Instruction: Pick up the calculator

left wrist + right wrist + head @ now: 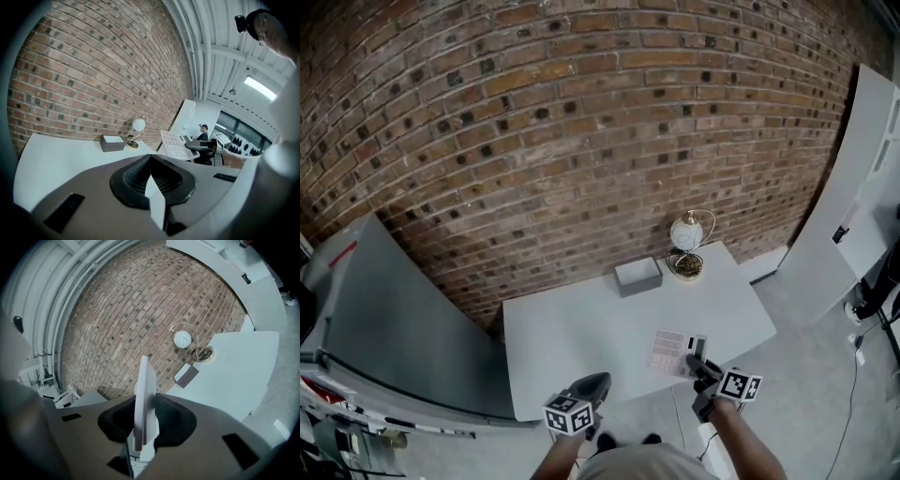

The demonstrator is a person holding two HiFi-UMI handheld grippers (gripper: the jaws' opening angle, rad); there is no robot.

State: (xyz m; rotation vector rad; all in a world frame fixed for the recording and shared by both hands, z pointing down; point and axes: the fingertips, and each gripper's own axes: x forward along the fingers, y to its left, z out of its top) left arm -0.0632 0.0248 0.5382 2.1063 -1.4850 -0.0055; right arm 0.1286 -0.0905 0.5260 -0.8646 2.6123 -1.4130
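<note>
The calculator (670,352) is white with pale pink keys, and my right gripper (698,362) is shut on its right edge over the front right of the white table (572,337). In the right gripper view the calculator (143,394) stands edge-on, pinched between the two dark pads. From the left gripper view the calculator (174,145) shows its keys and is held in the air by the right gripper (197,146), clear of the tabletop. My left gripper (592,382) hovers at the table's front edge, jaws together and holding nothing (151,161).
A small grey box (638,275) and a white globe lamp (686,232) on a brass base sit at the table's back edge by the brick wall. Grey panels (403,328) flank the table on both sides. A person (203,133) stands far off.
</note>
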